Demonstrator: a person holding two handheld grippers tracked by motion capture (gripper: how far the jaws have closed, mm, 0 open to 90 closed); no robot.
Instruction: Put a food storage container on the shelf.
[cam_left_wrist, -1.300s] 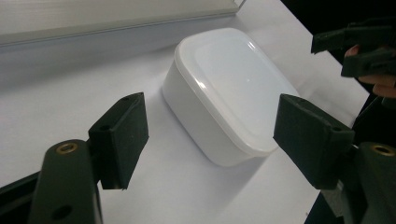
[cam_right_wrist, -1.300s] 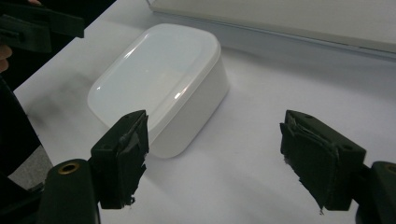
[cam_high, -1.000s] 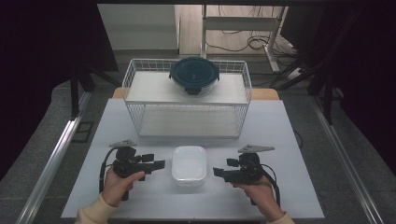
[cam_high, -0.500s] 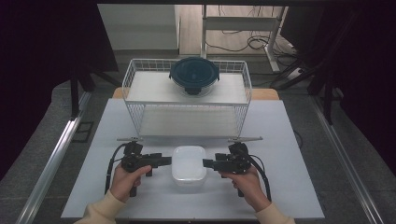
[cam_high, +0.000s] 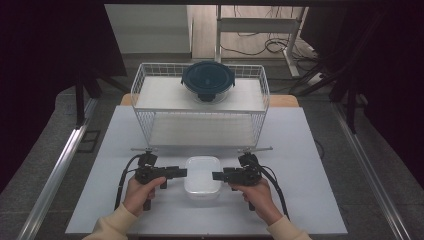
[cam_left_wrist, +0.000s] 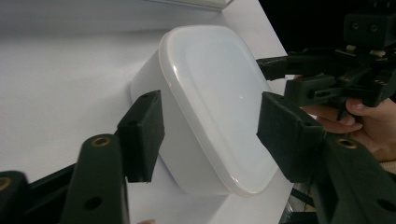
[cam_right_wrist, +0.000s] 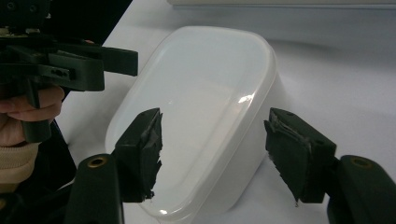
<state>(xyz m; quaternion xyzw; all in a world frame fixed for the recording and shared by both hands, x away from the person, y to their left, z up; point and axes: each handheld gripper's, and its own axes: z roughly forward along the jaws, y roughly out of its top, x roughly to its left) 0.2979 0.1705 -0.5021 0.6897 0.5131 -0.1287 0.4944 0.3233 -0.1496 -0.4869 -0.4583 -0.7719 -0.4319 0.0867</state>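
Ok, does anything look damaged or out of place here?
One thing: the pads of the right gripper are torn and ragged along their edges, with frayed bits hanging off. Otherwise the white lidded box sits flat on the table with its lid on, and the dark-lidded bowl rests level on the wire rack.

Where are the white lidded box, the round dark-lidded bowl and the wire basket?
white box (cam_high: 202, 172), high view, middle of its lid
round bowl (cam_high: 208, 79), high view, centre of its dark lid
wire basket (cam_high: 150, 131), high view, front wall's mesh
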